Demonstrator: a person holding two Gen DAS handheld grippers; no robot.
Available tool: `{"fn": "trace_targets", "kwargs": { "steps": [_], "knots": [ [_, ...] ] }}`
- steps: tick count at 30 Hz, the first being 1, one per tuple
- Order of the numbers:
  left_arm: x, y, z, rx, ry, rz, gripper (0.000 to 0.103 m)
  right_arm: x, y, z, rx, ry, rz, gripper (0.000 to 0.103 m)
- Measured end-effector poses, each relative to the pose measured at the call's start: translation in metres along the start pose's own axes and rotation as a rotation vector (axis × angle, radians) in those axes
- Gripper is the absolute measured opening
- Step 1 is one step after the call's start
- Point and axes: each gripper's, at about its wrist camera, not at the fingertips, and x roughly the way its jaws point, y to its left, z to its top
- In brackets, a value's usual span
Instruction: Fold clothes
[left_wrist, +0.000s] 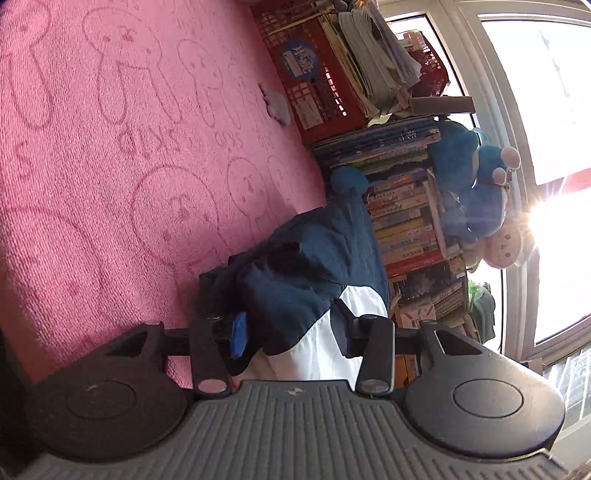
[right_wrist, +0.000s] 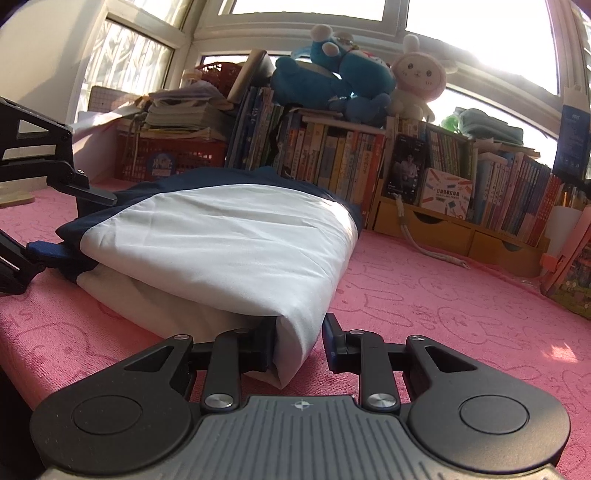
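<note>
A folded white and navy garment (right_wrist: 221, 236) lies on the pink towel mat (right_wrist: 443, 314). My right gripper (right_wrist: 299, 343) is open at the garment's near white corner. The cloth touches its left finger, and a gap shows beside its right finger. My left gripper (right_wrist: 74, 225) is at the garment's navy left end, one finger above the cloth and its blue-padded finger (right_wrist: 48, 251) below. In the left wrist view the navy and white cloth (left_wrist: 306, 266) runs between the widely spread fingers of my left gripper (left_wrist: 291, 332).
A row of books (right_wrist: 332, 162) lines the back, with plush toys (right_wrist: 332, 74) on top. A red crate (right_wrist: 166, 158) of papers stands at the back left. Wooden drawers (right_wrist: 424, 225) and a white cable (right_wrist: 432, 253) are at the right. Windows lie behind.
</note>
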Motion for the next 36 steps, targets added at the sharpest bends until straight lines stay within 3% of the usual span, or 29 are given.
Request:
{"fn": "trace_targets", "kwargs": {
  "steps": [2,3,8,10,11,14,16,17,19,22,24,25,27,30,33,36],
  "knots": [
    [0.000,-0.005,-0.001,0.040,-0.051,0.039,0.009,-0.001,0.000,0.000,-0.006,-0.005,-0.004,0.027],
    [0.000,-0.008,-0.002,0.059,-0.076,0.058,0.006,-0.001,0.001,0.000,-0.011,-0.009,-0.007,0.028],
    [-0.008,-0.021,-0.007,0.195,-0.163,0.130,0.005,-0.009,-0.001,0.002,-0.016,-0.045,-0.018,0.032],
    [-0.010,-0.019,-0.005,0.199,-0.161,0.145,0.005,-0.012,0.000,0.004,-0.023,-0.057,-0.014,0.028],
    [-0.011,-0.017,-0.005,0.200,-0.159,0.156,0.005,-0.014,0.001,0.004,-0.024,-0.064,-0.010,0.019],
    [-0.014,-0.014,-0.005,0.221,-0.160,0.192,0.005,-0.022,-0.001,0.009,-0.031,-0.106,-0.010,0.018],
    [-0.016,-0.009,-0.005,0.250,-0.179,0.257,0.000,-0.023,-0.003,0.011,-0.061,-0.111,-0.021,0.018],
    [-0.017,-0.007,-0.005,0.265,-0.189,0.290,0.000,-0.020,-0.007,0.011,-0.065,-0.081,-0.021,0.017],
    [-0.024,-0.002,0.000,0.251,-0.175,0.272,0.000,-0.011,-0.018,0.011,-0.065,-0.006,-0.019,0.019],
    [-0.042,-0.010,0.011,0.315,-0.208,0.257,0.000,-0.009,-0.062,0.018,0.067,0.127,0.209,0.026],
    [-0.051,-0.027,0.028,0.394,-0.220,0.181,0.001,-0.008,-0.093,0.024,0.162,0.217,0.372,0.051],
    [-0.053,-0.037,0.038,0.433,-0.212,0.133,0.003,-0.007,-0.109,0.026,0.209,0.261,0.454,0.057],
    [-0.040,-0.055,0.056,0.470,-0.110,0.039,0.027,-0.004,-0.143,0.033,0.341,0.311,0.593,0.061],
    [-0.001,-0.071,0.082,0.444,0.080,-0.074,0.045,0.018,-0.185,0.038,0.550,0.315,0.638,0.074],
    [0.050,-0.075,0.091,0.400,0.238,-0.071,0.064,0.059,-0.212,0.035,0.740,0.309,0.613,0.075],
    [0.080,-0.077,0.088,0.447,0.260,-0.010,0.064,0.113,-0.224,0.026,0.885,0.341,0.625,0.075]
  ]
}}
